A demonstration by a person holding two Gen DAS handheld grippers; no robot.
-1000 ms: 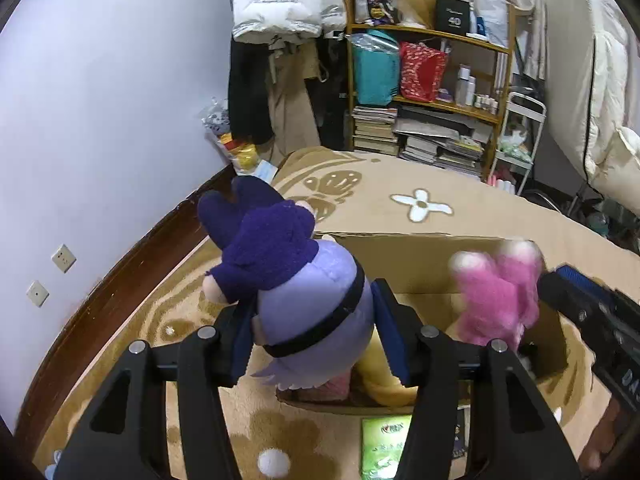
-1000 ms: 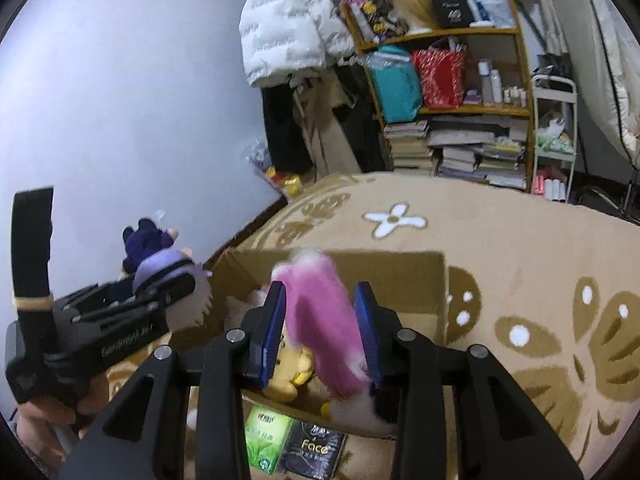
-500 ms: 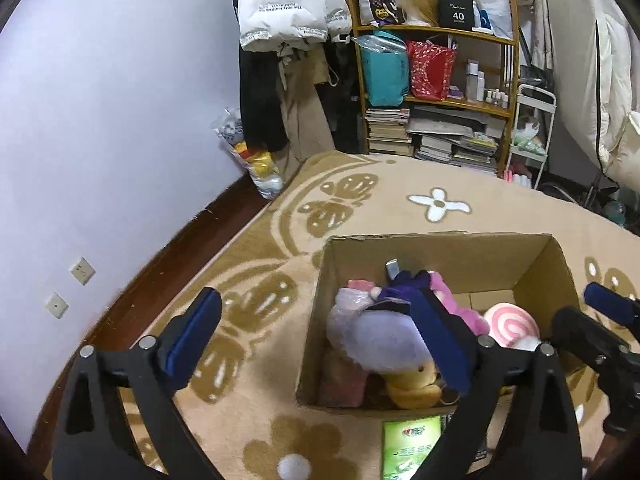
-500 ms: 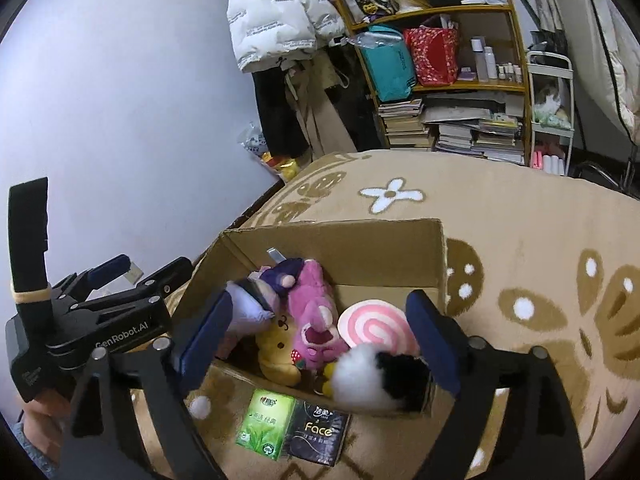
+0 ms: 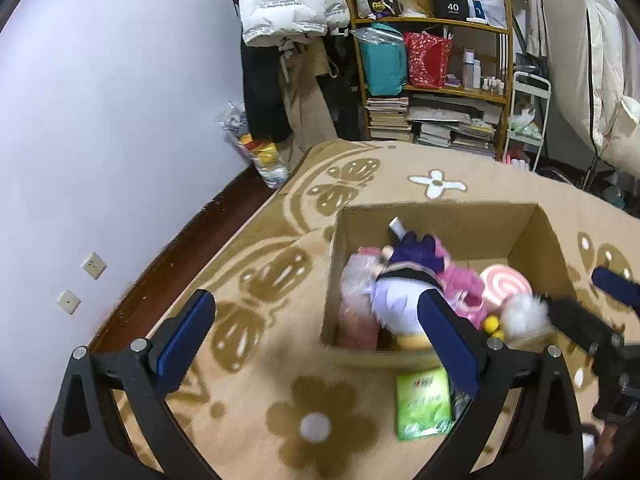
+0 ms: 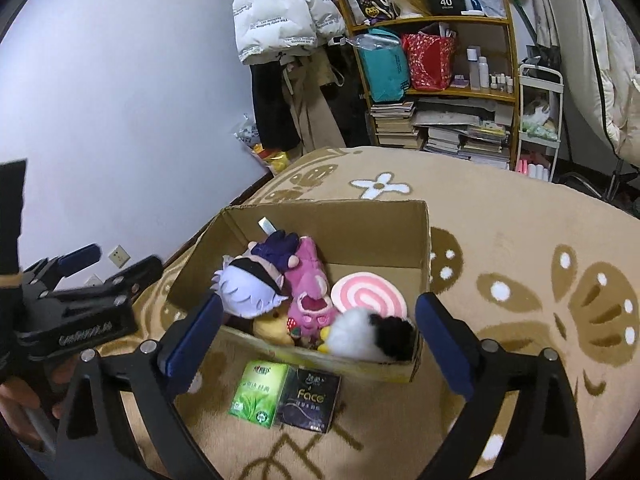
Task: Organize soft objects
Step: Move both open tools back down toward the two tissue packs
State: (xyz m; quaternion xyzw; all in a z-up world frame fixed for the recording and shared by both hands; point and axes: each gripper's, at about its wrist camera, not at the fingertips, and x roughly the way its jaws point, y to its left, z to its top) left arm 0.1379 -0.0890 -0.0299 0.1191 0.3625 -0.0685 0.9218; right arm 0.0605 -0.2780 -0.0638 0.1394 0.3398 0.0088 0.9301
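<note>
An open cardboard box (image 6: 360, 220) (image 5: 460, 220) stands on the carpet and holds several soft toys. A purple and lilac plush (image 6: 252, 280) (image 5: 400, 296) lies at its left. A pink plush (image 6: 310, 280) (image 5: 460, 280) lies beside it, with a pink swirl cushion (image 6: 368, 294), a yellow plush (image 6: 272, 326) and a white and black plush (image 6: 368, 338) at the front. My left gripper (image 5: 316, 340) is open and empty above the box's left front corner. My right gripper (image 6: 316, 332) is open and empty above the box's front edge.
A green packet (image 6: 258, 394) and a black packet (image 6: 310, 400) lie on the carpet in front of the box. A wooden shelf (image 5: 432, 80) with books and bags stands at the back. Coats (image 5: 280, 40) hang at the wall. The left gripper also shows in the right wrist view (image 6: 80, 292).
Both grippers opened and dropped their plush toys into the box. Both have since pulled back a little from the box.
</note>
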